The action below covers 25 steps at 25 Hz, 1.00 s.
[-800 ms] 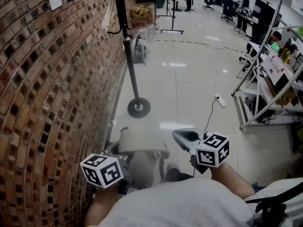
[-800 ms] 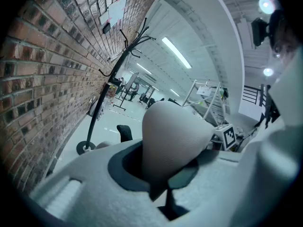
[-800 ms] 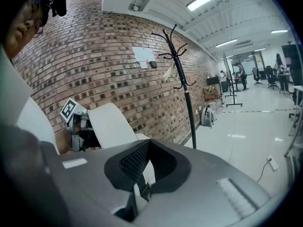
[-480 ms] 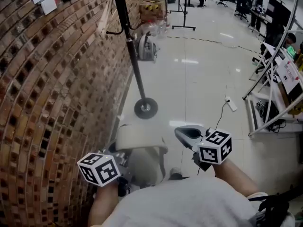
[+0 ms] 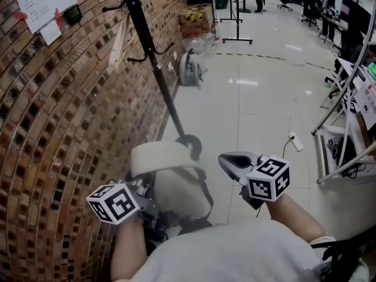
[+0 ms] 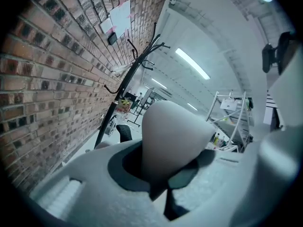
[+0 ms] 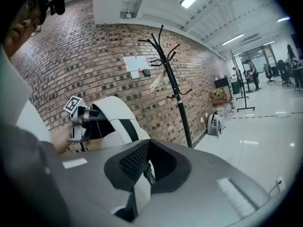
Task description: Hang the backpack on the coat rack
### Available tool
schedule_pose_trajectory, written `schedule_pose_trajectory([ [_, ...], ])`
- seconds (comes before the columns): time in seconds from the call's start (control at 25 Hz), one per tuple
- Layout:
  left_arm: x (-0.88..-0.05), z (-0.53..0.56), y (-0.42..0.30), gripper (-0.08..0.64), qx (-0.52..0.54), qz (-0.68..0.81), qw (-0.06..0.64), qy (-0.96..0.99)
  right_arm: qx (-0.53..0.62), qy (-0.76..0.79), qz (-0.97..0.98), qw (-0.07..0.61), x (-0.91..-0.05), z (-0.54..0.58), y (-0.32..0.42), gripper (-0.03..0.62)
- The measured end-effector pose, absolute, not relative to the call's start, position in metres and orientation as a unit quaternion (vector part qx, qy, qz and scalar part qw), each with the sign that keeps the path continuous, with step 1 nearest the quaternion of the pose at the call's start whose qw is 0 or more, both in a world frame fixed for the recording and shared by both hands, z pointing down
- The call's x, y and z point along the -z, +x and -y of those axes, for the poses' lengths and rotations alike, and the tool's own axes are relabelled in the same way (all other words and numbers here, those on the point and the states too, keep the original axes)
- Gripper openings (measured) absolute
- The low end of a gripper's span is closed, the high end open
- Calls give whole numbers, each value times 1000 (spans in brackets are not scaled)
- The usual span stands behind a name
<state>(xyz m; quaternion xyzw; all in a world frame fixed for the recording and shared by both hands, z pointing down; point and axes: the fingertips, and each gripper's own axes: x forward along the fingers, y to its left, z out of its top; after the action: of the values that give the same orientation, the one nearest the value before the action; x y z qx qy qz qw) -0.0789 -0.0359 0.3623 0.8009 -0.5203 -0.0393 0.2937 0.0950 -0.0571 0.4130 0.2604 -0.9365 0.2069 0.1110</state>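
Backpack (image 5: 167, 181) is white with black straps, low in the head view at about 6 o'clock, held up off the floor (image 5: 258, 116) and not on the rack. Left gripper (image 5: 147, 207) is at the backpack's 8 o'clock, its marker cube toward the brick wall (image 5: 53, 128). In the left gripper view, its fingers are narrow and clamped on a pale fold of the backpack (image 6: 170, 136), which fills the gap at the gripper's tip (image 6: 161, 174).

Right gripper (image 5: 230, 159) is at the backpack's 3 o'clock, just beside it and apart from it. In the right gripper view, its fingers are narrow, nearly together at the tip (image 7: 142, 169), with nothing gripped. That view also shows the backpack (image 7: 116, 115) at 10 o'clock, by the wall.

Coat rack (image 5: 154, 63) is a black pole with curved hooks, running from 12 o'clock down toward centre in the head view. Its round base is partly hidden behind the backpack's top, at the backpack's 1 o'clock. The rack stands close to the wall. It also shows at 11 o'clock in the left gripper view (image 6: 124, 86) and at 12 o'clock in the right gripper view (image 7: 177, 98).

Grey bag (image 5: 191, 69) sits on the floor past the rack, by the wall. Power strip (image 5: 295, 141) lies on the floor at 3 o'clock. Paper sheet (image 5: 41, 7) is taped to the wall at 10 o'clock.
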Motion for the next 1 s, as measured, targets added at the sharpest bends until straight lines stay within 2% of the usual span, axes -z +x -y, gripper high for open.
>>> schedule_pose_trajectory([
  [0.16, -345, 83, -79, 31, 48, 519, 286, 804, -210, 275, 932, 110, -414, 88, 106, -2],
  [0.44, -348, 177, -104, 31, 76, 491, 315, 809, -207, 306, 922, 117, -418, 174, 91, -2],
  [0.68, -372, 254, -134, 31, 61, 482, 335, 807, -221, 329, 911, 112, -425, 263, 64, -2],
  [1.0, -376, 340, -158, 31, 32, 491, 324, 808, -237, 334, 904, 119, -435, 329, 32, -2],
])
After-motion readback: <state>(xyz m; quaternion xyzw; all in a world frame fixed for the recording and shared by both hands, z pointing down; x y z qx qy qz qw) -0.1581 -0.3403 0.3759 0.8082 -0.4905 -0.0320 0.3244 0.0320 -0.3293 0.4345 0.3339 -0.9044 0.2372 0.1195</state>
